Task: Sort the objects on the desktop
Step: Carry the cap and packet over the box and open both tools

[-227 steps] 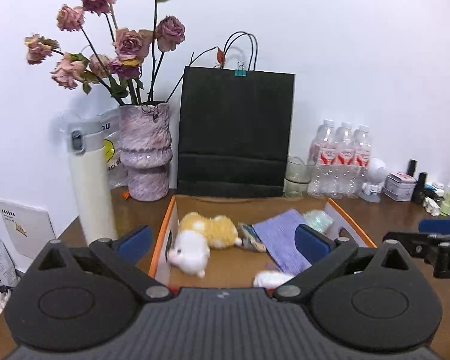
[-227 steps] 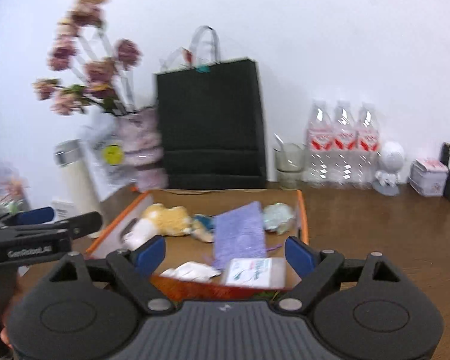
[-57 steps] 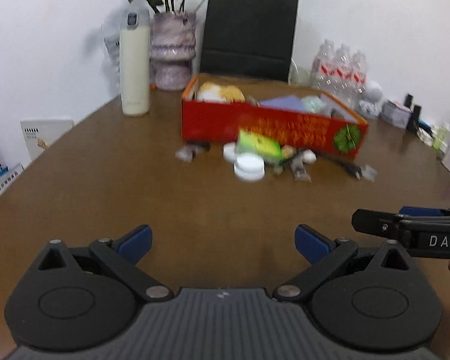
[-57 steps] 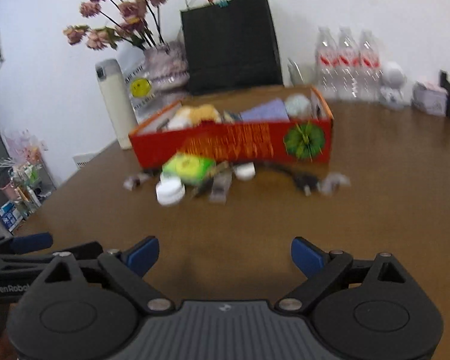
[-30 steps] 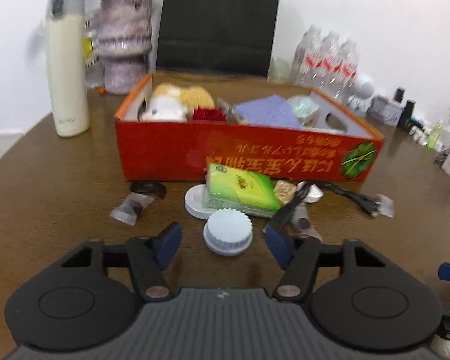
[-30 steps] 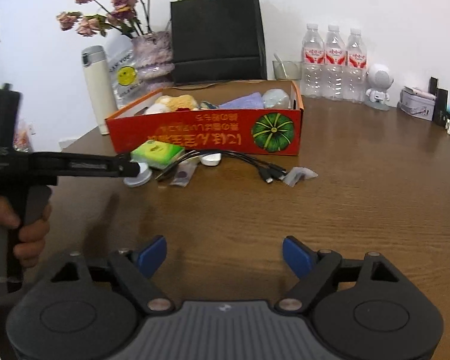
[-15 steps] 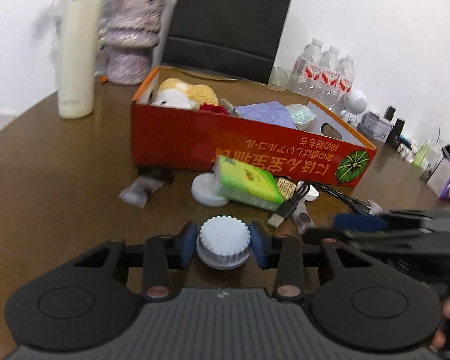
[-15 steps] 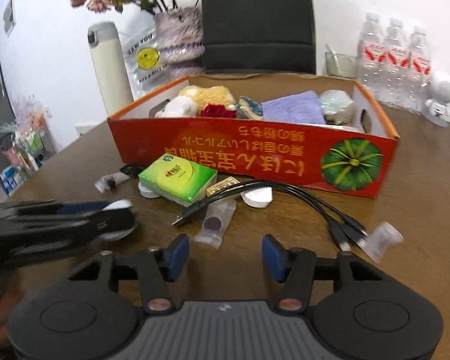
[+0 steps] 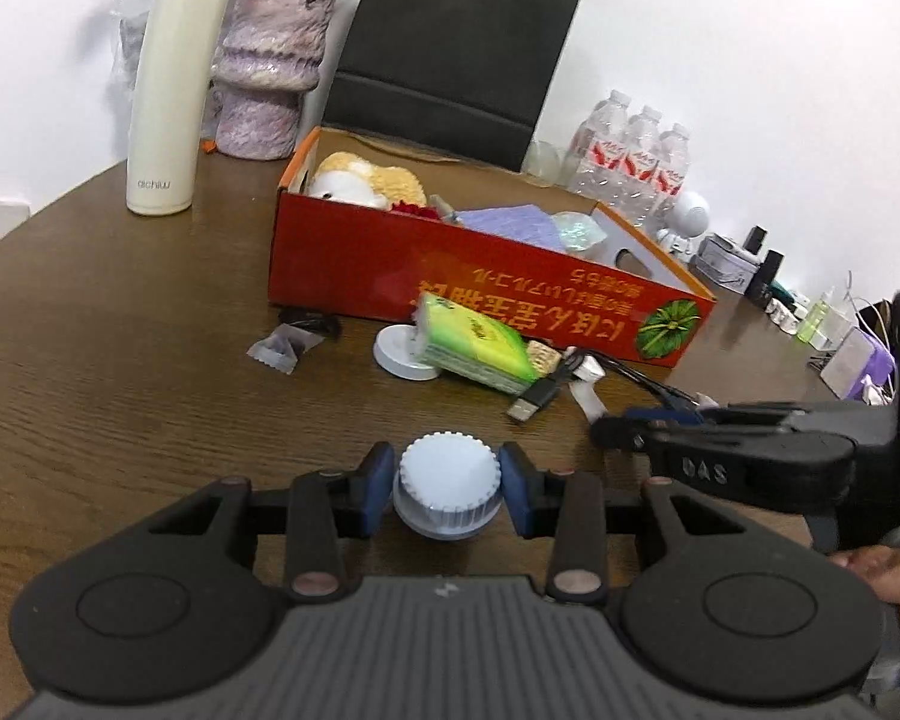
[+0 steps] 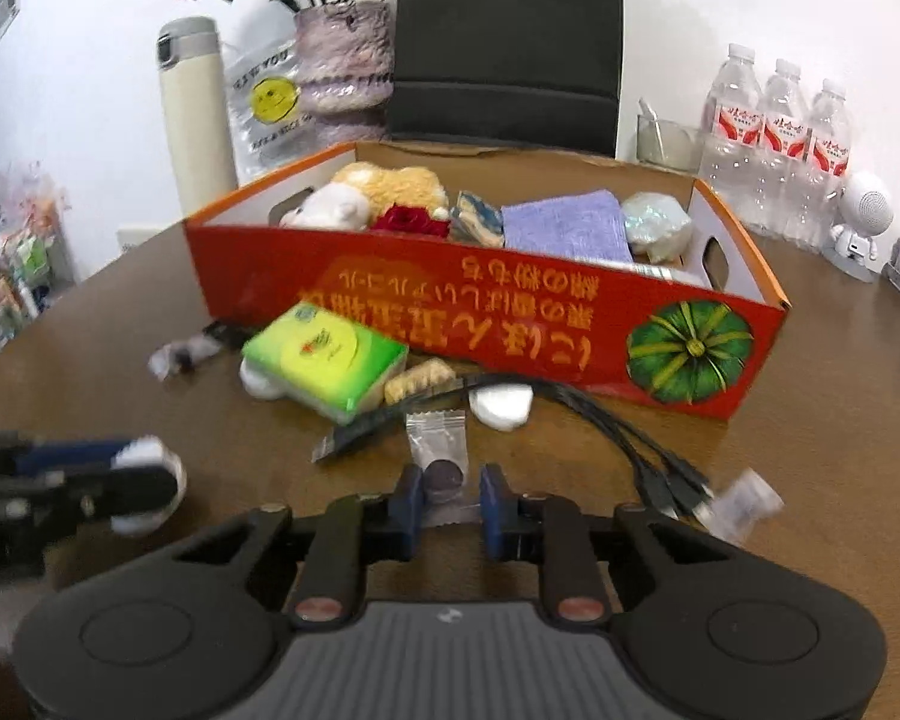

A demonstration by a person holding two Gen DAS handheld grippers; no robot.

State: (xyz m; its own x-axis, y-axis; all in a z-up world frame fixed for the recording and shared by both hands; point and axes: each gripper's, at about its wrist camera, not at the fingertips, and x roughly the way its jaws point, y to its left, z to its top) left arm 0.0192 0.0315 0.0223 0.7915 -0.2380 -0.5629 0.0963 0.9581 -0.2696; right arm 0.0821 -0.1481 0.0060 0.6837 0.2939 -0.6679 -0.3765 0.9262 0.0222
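Jaws of the left gripper (image 9: 448, 495) are clamped on a white ribbed jar (image 9: 447, 493), the blue pads pressed against opposite sides of its lid, with the jar upright and centred between them. Whether the jar is lifted clear of the table (image 9: 120, 372) cannot be told. Jaws of the right gripper (image 10: 448, 503) are drawn close about a clear sachet (image 10: 439, 445) holding a dark disc; the near end of the sachet lies between the pads, but contact cannot be confirmed. The long axis of the sachet runs away from the right gripper, toward the red box (image 10: 462, 294). The relation on which the coming move is judged to turn is the bearing of the box from each pair of jaws: it lies ahead of both, beyond a green tissue pack (image 9: 477, 342), a flat white lid (image 9: 399, 351) and black cables (image 10: 576, 402). In the left wrist view the box is seen up and slightly right of the jar; in the right wrist view it is seen straight ahead of the sachet. The right gripper is judged the nearer to the box, being past the jar in the left view. The box wall must be cleared from above by either load. Inside the box a plush toy (image 10: 378, 189), a red rose (image 10: 408, 219) and a purple cloth (image 10: 564, 225) are seen.
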